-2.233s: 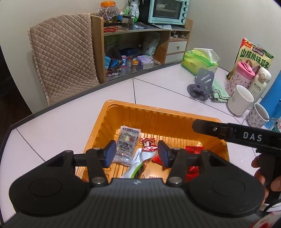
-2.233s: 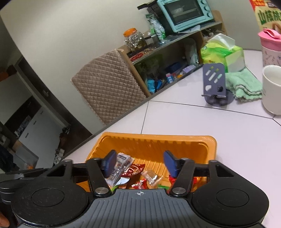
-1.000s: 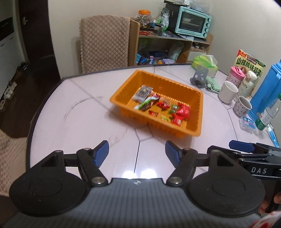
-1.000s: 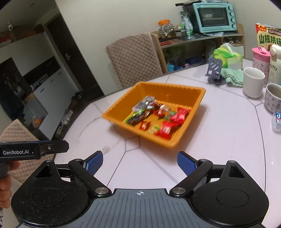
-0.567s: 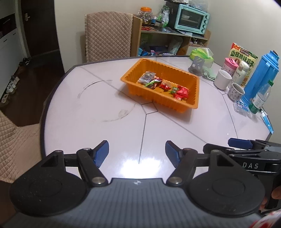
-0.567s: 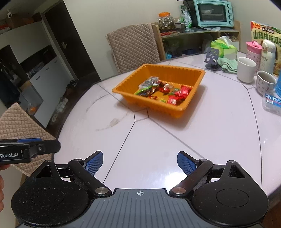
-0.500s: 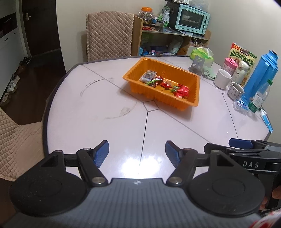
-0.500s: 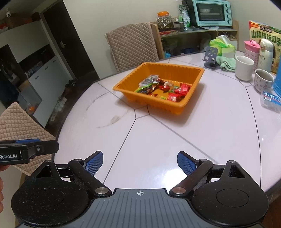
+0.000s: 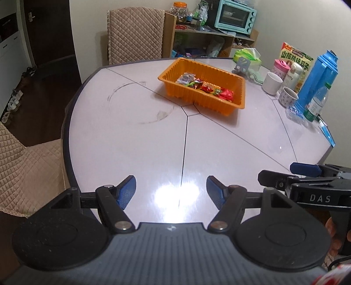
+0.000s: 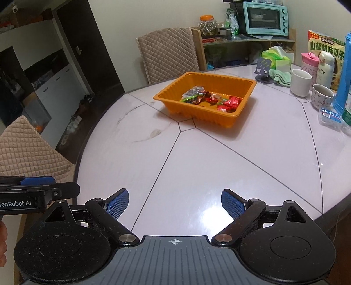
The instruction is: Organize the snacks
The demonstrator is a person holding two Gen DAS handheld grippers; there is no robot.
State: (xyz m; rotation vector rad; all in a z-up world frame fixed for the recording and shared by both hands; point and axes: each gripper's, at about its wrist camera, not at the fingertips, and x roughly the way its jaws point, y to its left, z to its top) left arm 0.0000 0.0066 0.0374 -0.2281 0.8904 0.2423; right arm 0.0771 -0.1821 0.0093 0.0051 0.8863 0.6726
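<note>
Premises: a home dining room. Evidence: a round white surface (image 10: 219, 164) with 2 quilted-cover dining chairs (image 10: 169, 54) drawn up to it; a wooden shelf unit (image 9: 197, 41) against the wall carrying a teal toaster oven (image 10: 264, 18) and a jar; mugs (image 10: 301, 82), a tissue pack (image 9: 246, 54) and a blue thermos (image 9: 318, 76) on the surface; shoes (image 9: 13, 103) lined up by a dark doorway.

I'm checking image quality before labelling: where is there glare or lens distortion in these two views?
Left wrist view: a strong white lamp glare sits on the table between the left tongs, and the table edge bows from the fisheye. Right wrist view: a fainter glare near the right tongs; the orange tray and its snacks stay sharp and evenly lit.
</note>
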